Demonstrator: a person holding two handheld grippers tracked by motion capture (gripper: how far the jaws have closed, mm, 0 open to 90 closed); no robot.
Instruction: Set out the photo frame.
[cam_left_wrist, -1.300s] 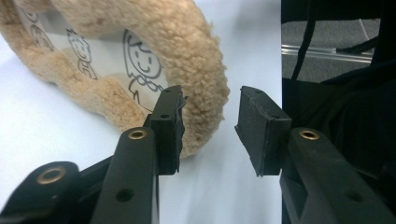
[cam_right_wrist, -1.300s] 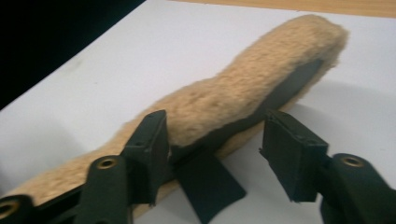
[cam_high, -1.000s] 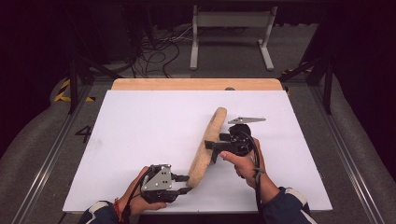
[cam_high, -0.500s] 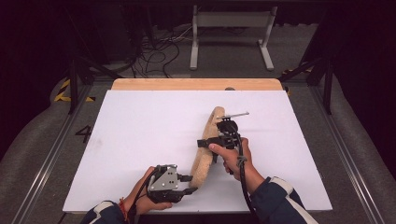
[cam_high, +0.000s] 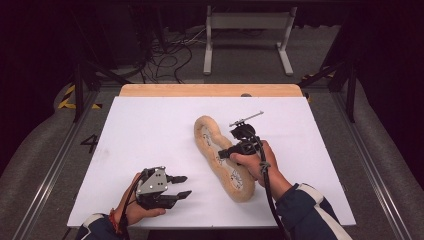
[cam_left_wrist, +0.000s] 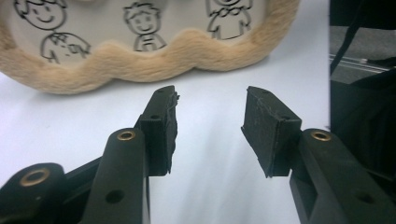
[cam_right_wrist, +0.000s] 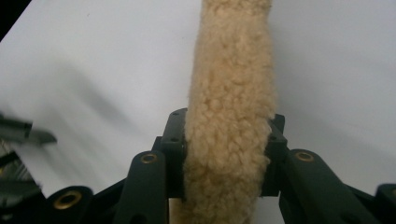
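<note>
Two grippers are at work on one soft thing. The fuzzy tan pad (cam_high: 223, 157) is long, with a wavy furry rim and a white face that has little cartoon kids drawn on it. It lies on the white table (cam_high: 150, 130), a bit right of the middle, with one end pointing to the far edge and the other end close to the near edge.

The right gripper (cam_high: 226, 153) is squeezed tight on the pad's furry rim, about halfway along it. In the right gripper view the fur (cam_right_wrist: 229, 112) bulges out between the two black jaws, so the hold looks good and deep.

The left gripper (cam_high: 182, 186) rests near the near edge, left of the pad. Its jaws are spread apart with nothing in them. In the left gripper view the pad's rim (cam_left_wrist: 154, 65) sits just ahead of the jaws, not touching.

The step looks like turning or laying the pad flat. To do it well, I think the right hand should keep its tight squeeze and move slowly, so the floppy ends do not flap or fold. The left one should slide forward and pinch the near rim deep in the fur, not just the tips. Then both can move together and keep the pad straight.
</note>
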